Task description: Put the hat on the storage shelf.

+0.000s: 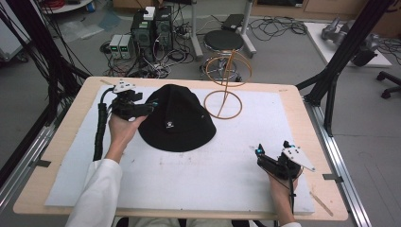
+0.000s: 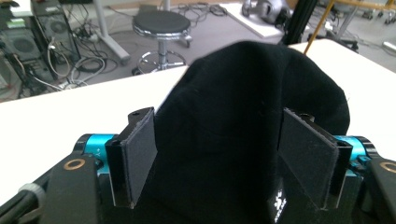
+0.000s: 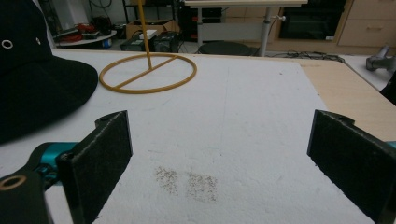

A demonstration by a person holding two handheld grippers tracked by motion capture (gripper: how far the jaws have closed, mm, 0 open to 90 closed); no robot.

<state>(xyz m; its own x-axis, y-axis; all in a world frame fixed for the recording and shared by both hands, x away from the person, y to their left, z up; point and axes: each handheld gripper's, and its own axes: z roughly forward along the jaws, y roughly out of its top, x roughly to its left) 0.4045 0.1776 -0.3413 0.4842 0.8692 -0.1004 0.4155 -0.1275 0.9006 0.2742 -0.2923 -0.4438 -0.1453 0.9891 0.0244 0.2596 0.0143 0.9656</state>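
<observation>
Figure. A black bucket hat (image 1: 177, 120) lay brim-down on the white foam mat (image 1: 198, 175), left of centre, with its crown upward and a small white logo facing the person. Just beside it, toward the far edge, stood a yellow wire hat stand (image 1: 223, 92), its ring base flat on the mat and its upper loop raised on a thin stem; the two were near but apart, so the hat appeared ready to be lifted across to the stand.

The left gripper (image 1: 144, 108) was brought in from the hat's left side at crown height. In the left gripper view its jaws stood wide, one pad (image 2: 140, 156) on each flank of the crown (image 2: 233, 130), straddling the fabric without yet pinching it; whether the pads already brushed the cloth could not be settled from these views. This placement suited a grasp on the soft crown, which would fold between the pads, not on the floppy brim.

The right gripper (image 1: 272, 153) rested low near the mat's right front corner, well apart from the hat. Its jaws were likewise spread and held nothing, with bare mat between them in the right gripper view and the stand's ring base (image 3: 148, 73) ahead. It seemed parked clear of the work.
</observation>
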